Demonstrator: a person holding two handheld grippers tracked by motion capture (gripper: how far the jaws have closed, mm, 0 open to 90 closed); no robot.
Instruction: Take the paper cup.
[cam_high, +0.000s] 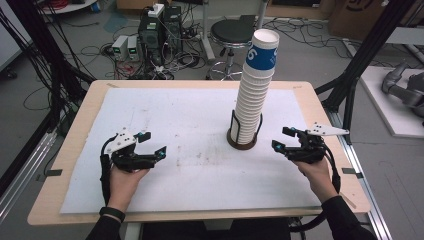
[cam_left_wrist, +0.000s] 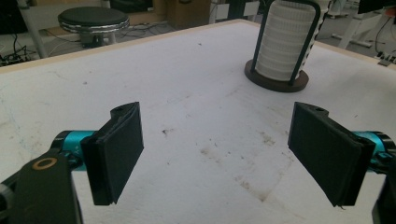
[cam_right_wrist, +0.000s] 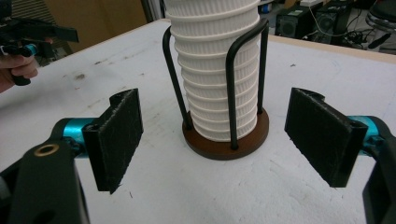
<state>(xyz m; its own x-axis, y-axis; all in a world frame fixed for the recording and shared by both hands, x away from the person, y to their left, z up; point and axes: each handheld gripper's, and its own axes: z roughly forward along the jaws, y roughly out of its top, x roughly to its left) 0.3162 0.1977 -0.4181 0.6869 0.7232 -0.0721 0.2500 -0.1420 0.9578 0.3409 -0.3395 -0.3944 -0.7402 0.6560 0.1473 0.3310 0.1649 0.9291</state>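
**A:** Ok, going left to right. The left tongs (cam_high: 153, 143) sit on the left part of the tabletop (cam_high: 80, 125), held in the person's left hand (cam_high: 124, 181). Jaws spread wide apart, nothing between them, just stained white sheet (cam_high: 190, 120) under them. In the left gripper view both black pads (cam_left_wrist: 119, 151) are cut off at the bottom of the frame.

**B:** And the middle?

**A:** Right of center there's a tall stack of white paper cups (cam_high: 254, 95) standing upright in a black wire holder (cam_high: 243, 137) with a round dark base. The top cup has a blue band with white print, but I can only catch part of it, can't read it properly. In the right gripper view the stack runs out the top of the frame, so you only get the lower ribbed cups behind the wire loops.

**B:** Right side?

**A:** The right tongs (cam_high: 283, 138) are near the holder, just to its right, not touching it. Jaws apart too, empty, pointing at the stack. The right hand (cam_high: 316, 170) is mostly hidden under the gripper body.

**B:** Background?

**A:** A black stool (cam_high: 231, 35), computer boxes (cam_high: 159, 30) and a tangle of cables on the floor. Too cluttered to sort out.
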